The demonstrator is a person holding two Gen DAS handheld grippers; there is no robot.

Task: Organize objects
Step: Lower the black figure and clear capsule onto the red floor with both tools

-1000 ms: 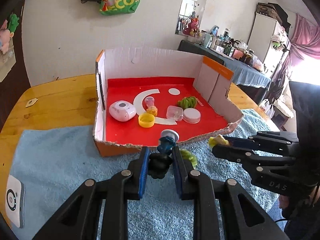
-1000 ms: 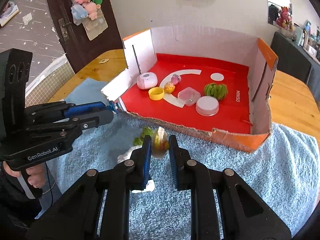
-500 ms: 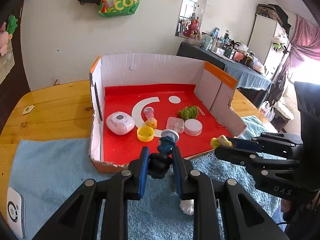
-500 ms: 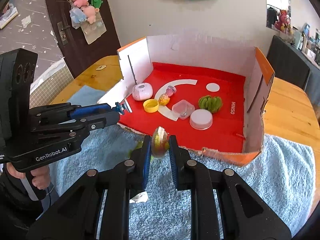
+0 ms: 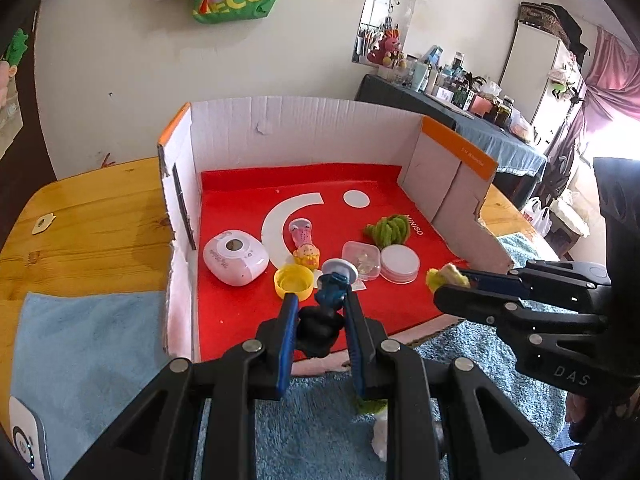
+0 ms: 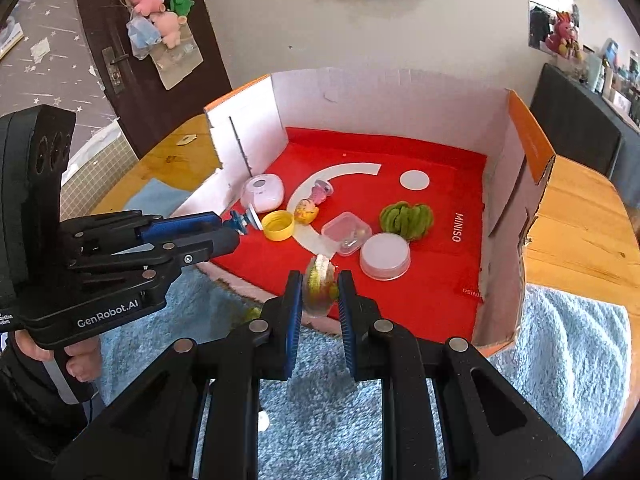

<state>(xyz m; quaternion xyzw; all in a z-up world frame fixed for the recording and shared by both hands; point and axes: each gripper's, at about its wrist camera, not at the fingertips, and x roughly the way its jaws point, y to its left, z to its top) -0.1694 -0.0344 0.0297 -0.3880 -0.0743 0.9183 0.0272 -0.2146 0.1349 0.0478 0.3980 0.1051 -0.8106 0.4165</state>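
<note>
Wooden worktop (image 5: 92, 216) with blue towel (image 5: 92, 344) carries an open cardboard box (image 5: 296, 136), red-floored. Left gripper (image 5: 320, 312) fingers clamp a blue-and-black figurine (image 5: 326, 308) over its near edge; right gripper (image 6: 318, 292) fingers pinch a yellow-green toy (image 6: 318, 280) beside it.

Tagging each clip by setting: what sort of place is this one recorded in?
Most likely a lived-in home room. A wooden table with a blue towel, plush toys hanging on a door, and a cluttered side table by a pink curtain all point that way.
</note>
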